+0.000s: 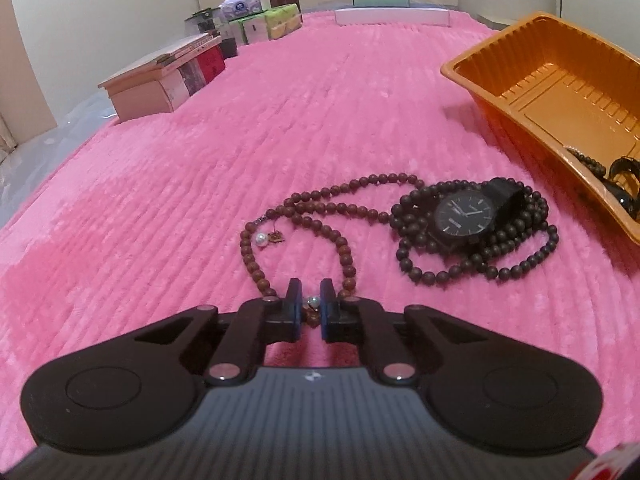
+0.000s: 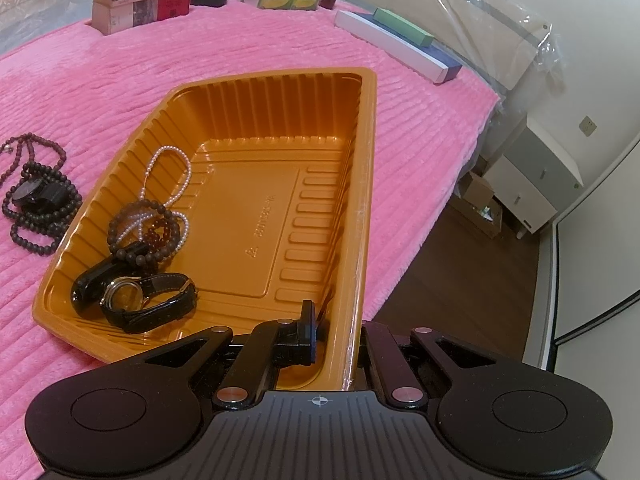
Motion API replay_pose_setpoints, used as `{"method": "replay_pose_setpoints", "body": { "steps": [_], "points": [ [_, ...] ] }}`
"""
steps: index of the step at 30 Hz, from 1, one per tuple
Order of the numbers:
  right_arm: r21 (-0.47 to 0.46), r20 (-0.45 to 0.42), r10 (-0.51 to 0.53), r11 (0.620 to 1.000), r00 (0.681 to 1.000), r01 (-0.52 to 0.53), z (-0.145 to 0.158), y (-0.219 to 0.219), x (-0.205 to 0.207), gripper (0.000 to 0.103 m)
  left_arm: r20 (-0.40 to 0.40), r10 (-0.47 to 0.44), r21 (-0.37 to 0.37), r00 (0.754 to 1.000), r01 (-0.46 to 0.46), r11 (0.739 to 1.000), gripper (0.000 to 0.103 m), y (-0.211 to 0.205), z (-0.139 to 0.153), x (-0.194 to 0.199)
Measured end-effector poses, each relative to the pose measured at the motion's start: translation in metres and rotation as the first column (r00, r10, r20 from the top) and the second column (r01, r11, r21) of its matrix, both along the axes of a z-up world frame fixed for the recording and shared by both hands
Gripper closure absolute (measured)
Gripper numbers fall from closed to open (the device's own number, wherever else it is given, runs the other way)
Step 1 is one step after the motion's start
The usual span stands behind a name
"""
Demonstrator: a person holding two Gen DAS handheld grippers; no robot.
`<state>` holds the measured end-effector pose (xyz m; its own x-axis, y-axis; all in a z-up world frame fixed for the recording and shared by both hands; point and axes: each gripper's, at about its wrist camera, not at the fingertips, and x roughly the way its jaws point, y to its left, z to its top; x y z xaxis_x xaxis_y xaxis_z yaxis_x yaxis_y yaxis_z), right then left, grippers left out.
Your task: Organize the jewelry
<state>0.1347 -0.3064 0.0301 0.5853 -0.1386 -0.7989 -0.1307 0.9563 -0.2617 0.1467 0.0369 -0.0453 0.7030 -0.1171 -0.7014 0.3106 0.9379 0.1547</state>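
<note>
Jewelry is partly sorted. In the orange tray (image 2: 362,184) already lie a pearl strand (image 2: 176,184), a dark bead bracelet (image 2: 132,220), a leather-strap watch (image 2: 148,300) and a black band (image 2: 92,284). Left on the pink bed cover (image 1: 200,160) are a reddish-brown bead necklace (image 1: 320,208), a heap of dark beads (image 1: 500,256) and a black watch (image 1: 464,218) lying on that heap, near the tray but outside it.

The left gripper (image 1: 308,302) has its fingers narrowed around the near end of the necklace; a small pale bead sits in the gap, though whether the pads actually press on it is hard to judge. The right gripper (image 2: 336,332) grasps the tray's near wall, one finger inside, the other hidden behind the rim. By my estimate, roughly half remains.
</note>
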Motion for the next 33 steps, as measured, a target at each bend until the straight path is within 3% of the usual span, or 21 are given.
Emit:
{"method": "replay_pose_setpoints", "body": {
  "steps": [9, 18, 25, 33],
  "points": [
    [0.002, 0.001, -0.001, 1.0, 1.0, 0.001, 0.0, 0.0, 0.0, 0.098, 0.08, 0.0, -0.05, 0.997, 0.004, 0.999, 0.095, -0.013, 0.031, -0.012],
    [0.013, -0.001, -0.005, 1.0, 1.0, 0.005, 0.0, -0.001, 0.001, 0.098, 0.131, -0.159, -0.171, 0.979, 0.18, 0.969, 0.095, -0.086, 0.065, -0.019],
    [0.013, 0.001, -0.004, 1.0, 1.0, 0.004, 0.0, -0.001, 0.001, 0.098, 0.131, -0.303, -0.185, 0.944, 0.324, 0.928, 0.095, -0.156, 0.06, -0.019],
    [0.018, 0.002, -0.003, 1.0, 1.0, 0.003, 0.0, -0.001, 0.001, 0.098, 0.126, -0.369, -0.168, 0.921, 0.386, 0.907, 0.095, -0.193, 0.05, -0.017]
  ]
}}
